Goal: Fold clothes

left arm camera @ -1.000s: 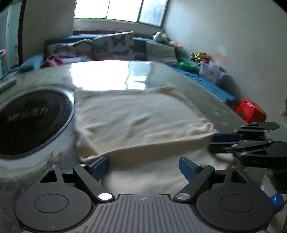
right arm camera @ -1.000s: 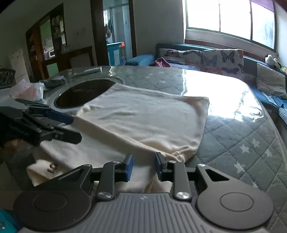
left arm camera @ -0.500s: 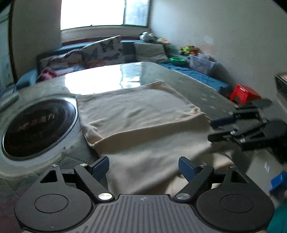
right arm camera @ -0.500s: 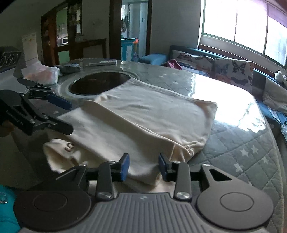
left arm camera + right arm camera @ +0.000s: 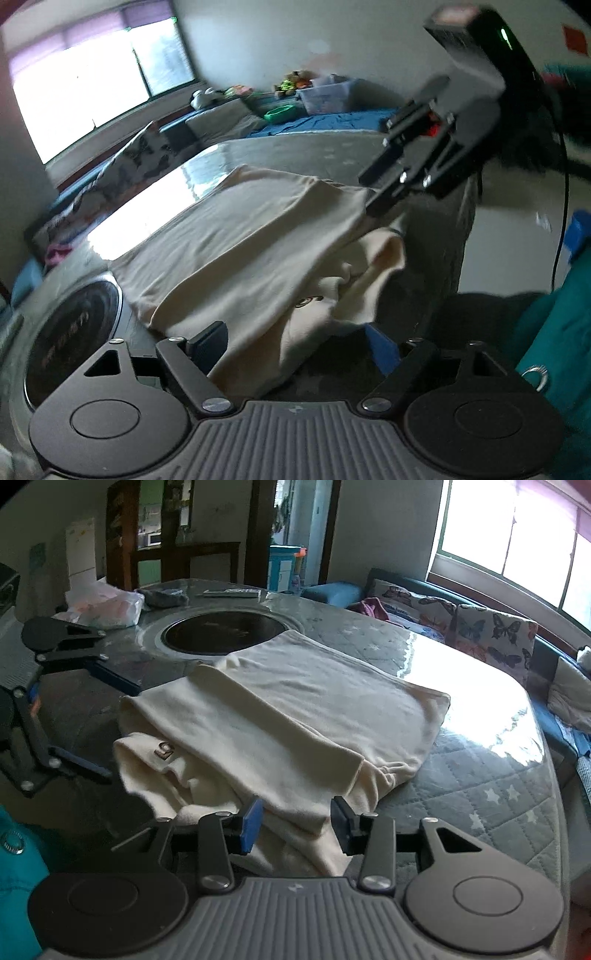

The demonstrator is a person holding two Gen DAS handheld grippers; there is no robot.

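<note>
A cream garment (image 5: 295, 709) lies folded on the round table (image 5: 480, 775), a small logo (image 5: 162, 751) showing on its lower layer. My right gripper (image 5: 297, 823) is at the near hem. Its jaws stand apart, with the fold between them and neither pad pressing on it. My left gripper (image 5: 295, 347) is at the garment's (image 5: 240, 251) left end and tilted; its wide jaws are closing, with cloth between them and the blue pad clear of it. Each view shows the other gripper: the left (image 5: 122, 731) and the right (image 5: 369, 194).
A dark round hob (image 5: 221, 633) is set into the table beyond the garment. A plastic bag (image 5: 107, 607) and a remote (image 5: 231, 592) lie at the far rim. A sofa with butterfly cushions (image 5: 491, 635) runs under the window. Teal clothing (image 5: 554, 350) is near me.
The right jaws have opened wider around the near fold. The left gripper has rolled and moved towards the garment's left end, where the logo layer now shows.
</note>
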